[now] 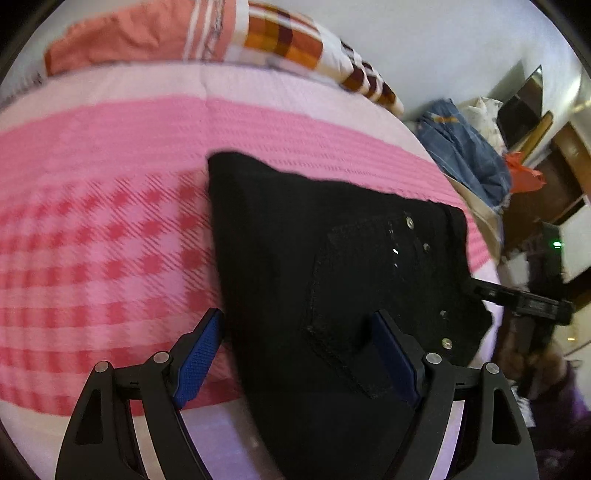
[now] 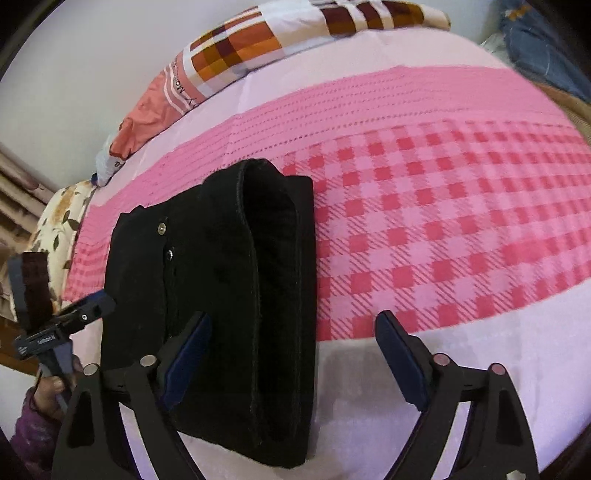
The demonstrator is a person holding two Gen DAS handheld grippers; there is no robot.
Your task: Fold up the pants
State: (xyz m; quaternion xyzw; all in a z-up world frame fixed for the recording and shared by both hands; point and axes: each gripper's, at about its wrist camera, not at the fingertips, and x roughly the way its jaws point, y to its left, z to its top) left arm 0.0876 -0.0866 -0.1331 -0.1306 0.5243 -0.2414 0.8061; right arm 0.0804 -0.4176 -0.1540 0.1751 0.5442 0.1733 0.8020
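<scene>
Black folded pants (image 1: 314, 240) lie on a pink checked bedspread (image 1: 110, 221); rivets and a back pocket face up. My left gripper (image 1: 299, 350) hovers open over the pants' left edge, one blue pad over the bedspread and the other over the cloth. In the right wrist view the pants (image 2: 221, 277) show a thick folded edge. My right gripper (image 2: 293, 321) stands open across the pants' right edge, its left pad above the cloth and its right pad above the bedspread (image 2: 443, 221). Neither pair of pads presses on the cloth.
Checked and coral pillows (image 1: 147, 33) (image 2: 240, 48) lie at the head of the bed. Blue jeans (image 1: 461, 147) are piled beside the bed, next to dark furniture. A floral cloth (image 2: 62, 221) lies at the bed's left side. A purple sleeve (image 2: 33, 424) shows low left.
</scene>
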